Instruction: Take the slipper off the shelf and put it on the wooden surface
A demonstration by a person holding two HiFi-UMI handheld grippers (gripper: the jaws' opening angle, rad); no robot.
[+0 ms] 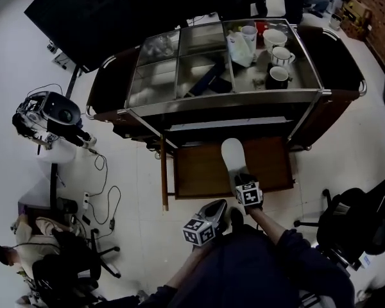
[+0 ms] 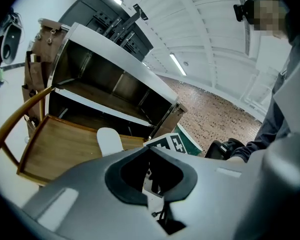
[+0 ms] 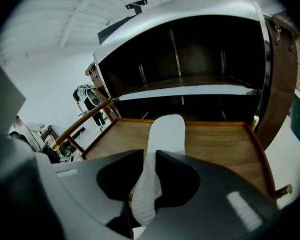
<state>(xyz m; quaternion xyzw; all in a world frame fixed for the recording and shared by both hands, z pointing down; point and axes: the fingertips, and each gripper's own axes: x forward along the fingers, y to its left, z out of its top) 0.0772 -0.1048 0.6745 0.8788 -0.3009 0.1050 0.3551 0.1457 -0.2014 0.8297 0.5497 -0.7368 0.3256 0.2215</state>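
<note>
A white slipper lies lengthwise on the pulled-out wooden surface below the cart's dark shelf. My right gripper is at the slipper's near end. In the right gripper view the slipper runs away over the wood, its near end pinched between the jaws of the right gripper. My left gripper hangs off the wood's front edge, to the left of the right one. Its jaws meet in the left gripper view with nothing between them, and the slipper shows beyond.
The cart's top tray holds cups and a jug. A wooden rail borders the wood's left side. Office chairs stand at the right. A person sits at the lower left, beside cables on the floor.
</note>
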